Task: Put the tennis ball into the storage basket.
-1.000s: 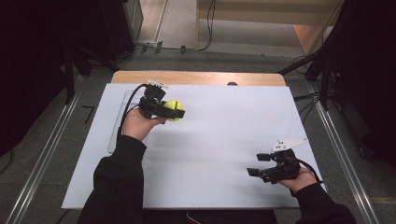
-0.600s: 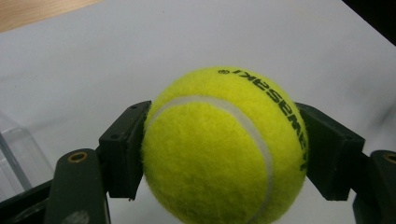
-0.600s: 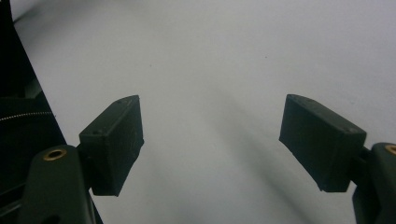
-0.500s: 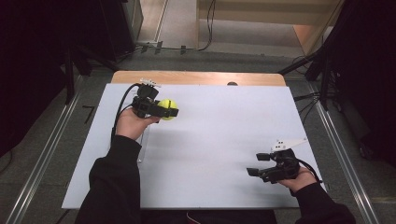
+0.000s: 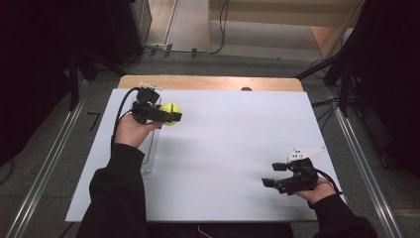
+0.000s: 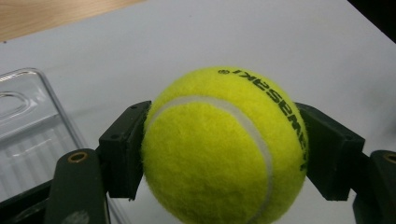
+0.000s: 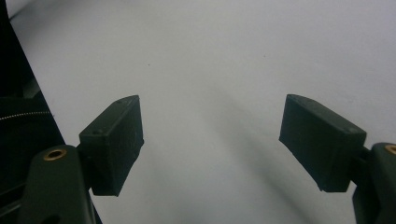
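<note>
A yellow tennis ball [image 5: 169, 113] with black lettering is clamped between the two black jaws of my left gripper [image 5: 172, 116] at the far left of the white board [image 5: 233, 139]. In the left gripper view the ball [image 6: 224, 144] bulges out between both pads [image 6: 122, 149], held a little above the board. My right gripper [image 5: 275, 174] rests near the front right corner of the board, jaws wide apart with nothing between them. The right gripper view shows its gripper [image 7: 210, 140] over bare white surface.
A clear plastic tray [image 5: 150, 148] lies on the board just below my left hand, its rim [image 6: 51, 102] visible beside the ball. A wooden strip [image 5: 208, 82] runs along the board's far edge. Metal rails flank the table on both sides.
My left hand has carried the ball toward the far left of the board and slightly upward. The right hand has stayed where it was.
</note>
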The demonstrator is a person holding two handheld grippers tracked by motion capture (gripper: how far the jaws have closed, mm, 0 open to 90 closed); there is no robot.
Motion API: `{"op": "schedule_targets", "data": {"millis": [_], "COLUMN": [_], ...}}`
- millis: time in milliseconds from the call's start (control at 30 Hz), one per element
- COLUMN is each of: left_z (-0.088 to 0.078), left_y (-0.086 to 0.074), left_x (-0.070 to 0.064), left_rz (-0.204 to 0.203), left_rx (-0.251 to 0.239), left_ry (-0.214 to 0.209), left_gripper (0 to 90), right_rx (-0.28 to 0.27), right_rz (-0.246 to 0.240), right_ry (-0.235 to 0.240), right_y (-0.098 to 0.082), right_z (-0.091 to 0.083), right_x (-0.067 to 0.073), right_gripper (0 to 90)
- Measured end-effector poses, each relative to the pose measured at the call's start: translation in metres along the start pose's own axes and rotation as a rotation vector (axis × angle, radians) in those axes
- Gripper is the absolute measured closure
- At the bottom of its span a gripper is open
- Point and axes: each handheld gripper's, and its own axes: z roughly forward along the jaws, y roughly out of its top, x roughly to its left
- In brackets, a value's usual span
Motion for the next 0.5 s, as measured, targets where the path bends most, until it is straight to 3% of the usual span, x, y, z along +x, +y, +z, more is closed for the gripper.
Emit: {"op": "schedule_targets", "data": {"millis": [500], "left_z": [-0.012], "left_y": [-0.006], "left_x": [0.014], "left_rz": [-0.023], "left_rx": [-0.019], "left_ry": [0.059], "left_gripper": [26.8], "right_rx": [-0.002], "right_rz": [-0.002], "right_ry": [-0.001], "right_y": [0.0], "right_z": [0.0], "right_x": [0.0], "right_gripper": [19.7]}}
